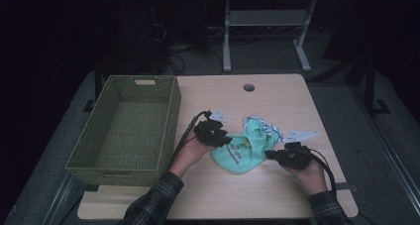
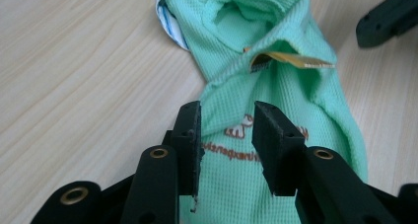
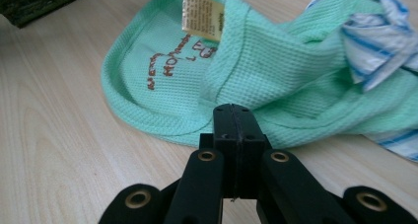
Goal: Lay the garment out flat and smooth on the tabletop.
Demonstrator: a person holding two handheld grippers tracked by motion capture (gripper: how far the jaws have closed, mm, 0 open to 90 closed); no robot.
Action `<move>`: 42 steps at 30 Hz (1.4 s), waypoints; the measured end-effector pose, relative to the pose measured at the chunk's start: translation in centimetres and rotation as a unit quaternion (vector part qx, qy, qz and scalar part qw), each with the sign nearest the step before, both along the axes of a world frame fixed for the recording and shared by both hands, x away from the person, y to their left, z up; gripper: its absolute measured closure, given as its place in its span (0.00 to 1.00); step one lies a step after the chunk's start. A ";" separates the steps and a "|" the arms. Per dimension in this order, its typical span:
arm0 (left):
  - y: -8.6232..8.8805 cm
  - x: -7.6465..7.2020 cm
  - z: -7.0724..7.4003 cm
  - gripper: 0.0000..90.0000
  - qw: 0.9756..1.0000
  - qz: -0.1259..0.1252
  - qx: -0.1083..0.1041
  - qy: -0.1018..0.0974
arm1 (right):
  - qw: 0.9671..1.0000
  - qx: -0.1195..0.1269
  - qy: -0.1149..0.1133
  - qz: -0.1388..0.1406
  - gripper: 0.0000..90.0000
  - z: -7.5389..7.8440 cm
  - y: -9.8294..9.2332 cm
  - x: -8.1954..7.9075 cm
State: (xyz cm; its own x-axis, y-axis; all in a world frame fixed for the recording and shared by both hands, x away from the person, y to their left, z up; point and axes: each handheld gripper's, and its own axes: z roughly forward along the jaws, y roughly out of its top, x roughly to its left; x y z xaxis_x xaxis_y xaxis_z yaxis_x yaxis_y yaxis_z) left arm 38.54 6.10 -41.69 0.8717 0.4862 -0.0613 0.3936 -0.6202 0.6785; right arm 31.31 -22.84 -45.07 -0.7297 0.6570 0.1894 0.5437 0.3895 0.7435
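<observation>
Your mint-green garment (image 1: 245,148) lies crumpled on the worktop (image 1: 277,190), right of the green woven basket (image 1: 126,128) and between your two grippers. A blue-and-white striped piece (image 3: 377,39) sits bunched at its far end. Brown lettering and a yellow label (image 3: 203,15) show on the fabric.

Your left gripper (image 2: 226,135) is at the garment's left edge. Its fingers (image 2: 190,140) are partly apart, one on each side of a fold of the green cloth. The cloth sits in the gap, but I can't tell whether the pads press on it.

Your right gripper (image 3: 235,130) is at the garment's near right edge. Its fingers (image 3: 224,135) are pressed fully together, tips right at the hem. No cloth shows between them; touching or just short of the hem, can't tell.

Both grippers are low over the worktop, aimed inward at the cloth. The basket is well apart from the garment.
</observation>
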 end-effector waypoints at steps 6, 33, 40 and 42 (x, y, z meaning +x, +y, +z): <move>-0.8 1.2 0.2 0.71 1.000 -0.001 -0.001 0.002 | 1.000 -0.010 0.003 0.007 1.00 -0.6 0.9 0.2; -7.7 6.6 -2.1 0.71 0.999 -0.016 0.022 0.028 | 0.999 -0.033 0.019 0.035 1.00 -2.1 2.5 0.6; -9.1 7.3 -3.3 0.72 0.998 -0.021 0.042 0.033 | 0.999 -0.034 0.021 0.033 1.00 -2.2 2.6 0.5; -9.3 7.3 -3.5 0.75 0.998 -0.020 0.048 0.031 | 0.999 -0.036 0.019 0.034 1.00 -2.1 2.6 0.5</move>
